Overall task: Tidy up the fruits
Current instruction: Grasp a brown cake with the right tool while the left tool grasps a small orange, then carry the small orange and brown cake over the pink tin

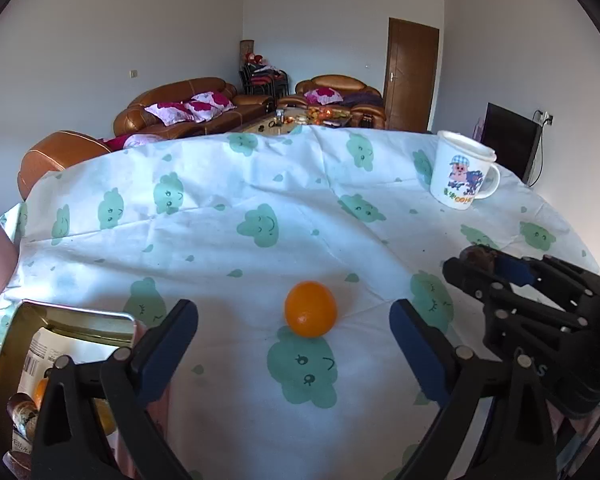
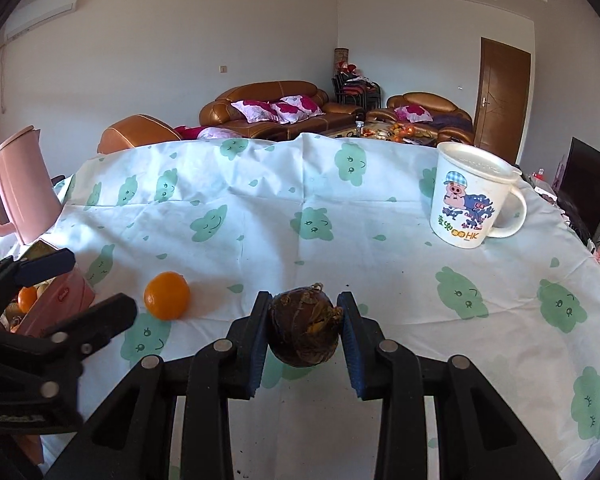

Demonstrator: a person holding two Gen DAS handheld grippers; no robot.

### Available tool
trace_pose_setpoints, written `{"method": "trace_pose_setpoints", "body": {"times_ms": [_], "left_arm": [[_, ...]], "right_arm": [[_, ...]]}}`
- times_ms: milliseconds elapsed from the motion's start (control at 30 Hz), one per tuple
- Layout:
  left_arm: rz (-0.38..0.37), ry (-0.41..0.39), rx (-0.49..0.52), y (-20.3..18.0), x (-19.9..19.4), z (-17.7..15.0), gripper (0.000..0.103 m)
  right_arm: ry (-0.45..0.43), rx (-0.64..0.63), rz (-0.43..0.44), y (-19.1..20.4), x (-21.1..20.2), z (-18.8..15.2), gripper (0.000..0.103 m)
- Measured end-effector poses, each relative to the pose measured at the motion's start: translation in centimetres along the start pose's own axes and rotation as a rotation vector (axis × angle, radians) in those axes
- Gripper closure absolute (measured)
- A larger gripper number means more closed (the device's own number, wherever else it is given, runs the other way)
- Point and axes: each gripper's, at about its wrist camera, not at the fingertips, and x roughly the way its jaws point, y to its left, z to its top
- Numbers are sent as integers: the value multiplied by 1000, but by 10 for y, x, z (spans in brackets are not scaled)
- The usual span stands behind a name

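An orange (image 1: 310,309) lies on the cloud-print tablecloth, between and just beyond the open fingers of my left gripper (image 1: 294,322). It also shows in the right wrist view (image 2: 167,295), beside the left gripper (image 2: 78,288). My right gripper (image 2: 303,326) is shut on a dark brown round fruit (image 2: 303,332) and holds it over the cloth. From the left wrist view the right gripper (image 1: 482,264) is at the right with the brown fruit (image 1: 476,258) between its tips. A pink tin box (image 1: 66,344) at the left holds other fruits.
A white cartoon mug (image 2: 470,196) with a lid stands at the back right of the table. A pink kettle (image 2: 14,188) stands at the left edge. Sofas, a coffee table and a door lie beyond the table.
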Motion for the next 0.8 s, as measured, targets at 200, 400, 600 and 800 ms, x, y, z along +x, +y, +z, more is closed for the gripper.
{"method": "trace_pose_setpoints", "body": {"times_ms": [200,400,600,800], "left_arm": [[-44,94,-43,4,31,4,22],[-91,176,-52,3,47,2,62],[-83,102,-27,-1,29,0,65],[-76,22,-16,-1,12,1,66]], "right_arm": [[6,23,27,-5,1,0,68],[-2,-20,8,3,0,0,68],[-36,-22,28,3,-7,0,68],[-73,-35,49,5,-14,-1,68]]}}
